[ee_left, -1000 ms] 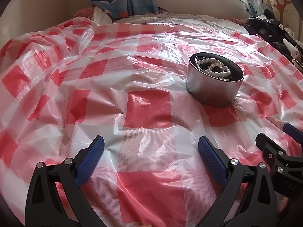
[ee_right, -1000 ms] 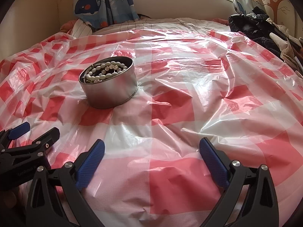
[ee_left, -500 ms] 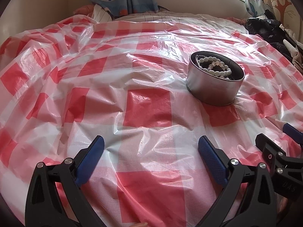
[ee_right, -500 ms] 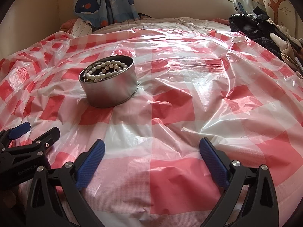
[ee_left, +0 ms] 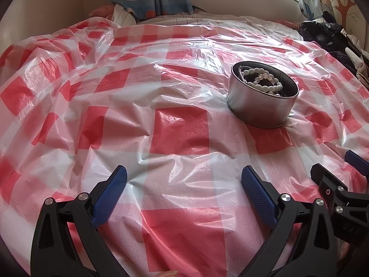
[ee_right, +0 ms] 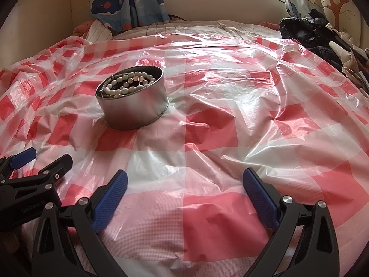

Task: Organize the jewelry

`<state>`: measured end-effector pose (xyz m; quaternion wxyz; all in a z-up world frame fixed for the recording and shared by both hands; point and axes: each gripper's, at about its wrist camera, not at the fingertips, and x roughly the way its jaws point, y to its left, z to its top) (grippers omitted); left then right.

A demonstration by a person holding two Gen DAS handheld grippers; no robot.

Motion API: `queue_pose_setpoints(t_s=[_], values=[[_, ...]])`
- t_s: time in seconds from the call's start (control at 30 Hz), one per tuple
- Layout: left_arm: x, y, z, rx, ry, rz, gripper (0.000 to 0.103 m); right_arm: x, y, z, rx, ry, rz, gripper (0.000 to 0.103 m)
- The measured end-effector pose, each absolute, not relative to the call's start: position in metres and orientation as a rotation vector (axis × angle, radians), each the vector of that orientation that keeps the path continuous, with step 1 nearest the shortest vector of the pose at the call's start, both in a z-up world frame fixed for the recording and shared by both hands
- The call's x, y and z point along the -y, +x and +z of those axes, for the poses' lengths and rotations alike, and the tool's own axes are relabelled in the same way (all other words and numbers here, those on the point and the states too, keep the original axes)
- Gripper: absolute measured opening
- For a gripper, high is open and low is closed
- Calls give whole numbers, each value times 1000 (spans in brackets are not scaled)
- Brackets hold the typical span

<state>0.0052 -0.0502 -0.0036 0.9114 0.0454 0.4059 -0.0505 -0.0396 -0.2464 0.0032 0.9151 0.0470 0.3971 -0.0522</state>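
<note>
A round silver tin (ee_left: 260,109) stands on the red-and-white checked plastic sheet (ee_left: 180,129); it also shows in the right wrist view (ee_right: 136,108). White pearl strands (ee_left: 263,80) lie coiled inside it, also seen in the right wrist view (ee_right: 129,84). My left gripper (ee_left: 183,176) is open and empty, low over the sheet, with the tin ahead to its right. My right gripper (ee_right: 184,180) is open and empty, with the tin ahead to its left. Each gripper shows at the edge of the other's view.
The sheet covers a bed and is wrinkled. A dark heap of clothes (ee_right: 306,32) lies at the far right. A whale-print curtain (ee_right: 124,2) and a striped pillow (ee_right: 101,31) are at the back left, under a window sill.
The left wrist view has dropped slightly, so the tin sits a little lower in frame. Both grippers stay open and empty. The tin and pearls have not moved.
</note>
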Motion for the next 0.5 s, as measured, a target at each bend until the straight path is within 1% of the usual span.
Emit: queue_pose_setpoints(t_s=[0.5], values=[[50, 8, -5, -854, 94, -107, 96, 246, -39, 3, -820, 94, -108, 96]])
